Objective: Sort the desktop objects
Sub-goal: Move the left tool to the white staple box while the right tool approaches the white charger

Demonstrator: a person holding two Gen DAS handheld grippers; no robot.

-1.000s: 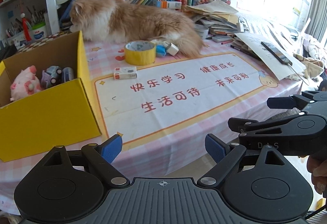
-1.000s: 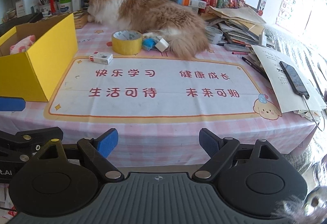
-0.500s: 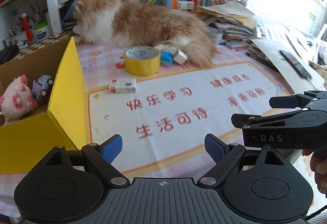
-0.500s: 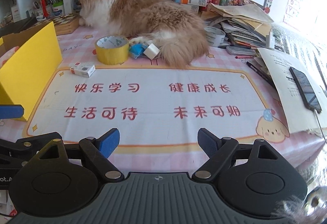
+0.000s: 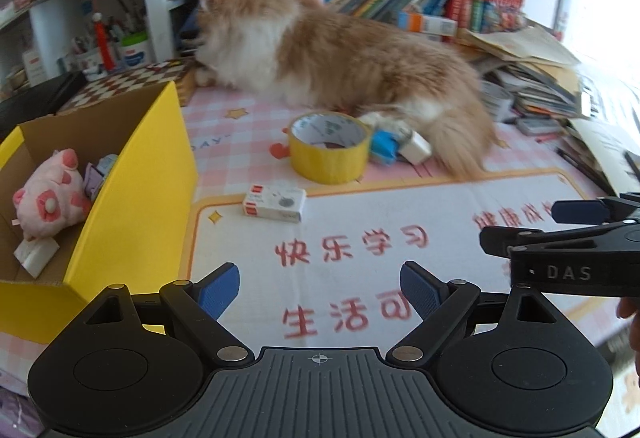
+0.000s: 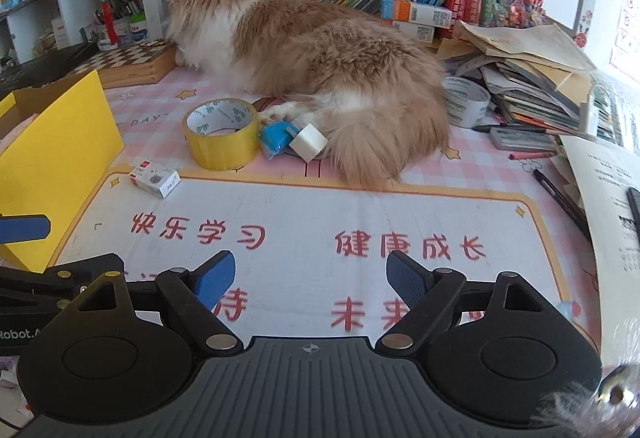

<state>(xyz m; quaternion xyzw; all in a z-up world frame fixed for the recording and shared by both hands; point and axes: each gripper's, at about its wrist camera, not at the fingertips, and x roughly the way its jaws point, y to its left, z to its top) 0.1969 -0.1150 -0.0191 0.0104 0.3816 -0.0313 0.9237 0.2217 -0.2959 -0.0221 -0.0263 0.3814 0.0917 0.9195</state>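
Note:
A yellow tape roll (image 5: pixel 327 147) (image 6: pixel 222 134) stands on the pink checked cloth, with a blue object (image 6: pixel 275 139) and a white cube (image 6: pixel 308 141) at its right. A small white box (image 5: pixel 274 203) (image 6: pixel 155 178) lies nearer, at the mat's corner. The yellow cardboard box (image 5: pixel 132 198) (image 6: pixel 56 158) at the left holds a pink plush pig (image 5: pixel 48 198). My left gripper (image 5: pixel 320 290) is open and empty above the mat. My right gripper (image 6: pixel 310 278) is open and empty too, also seen at the right of the left wrist view.
A fluffy orange-and-white cat (image 6: pixel 312 78) lies behind the tape, its tail beside the white cube. Books, papers and a white tape roll (image 6: pixel 466 102) pile up at the right. A chessboard (image 6: pixel 132 56) sits at the back left. A phone lies on a sheet at the right edge.
Both grippers have moved forward over the mat toward the tape roll and small box, which now look larger. Both stayed open and empty.

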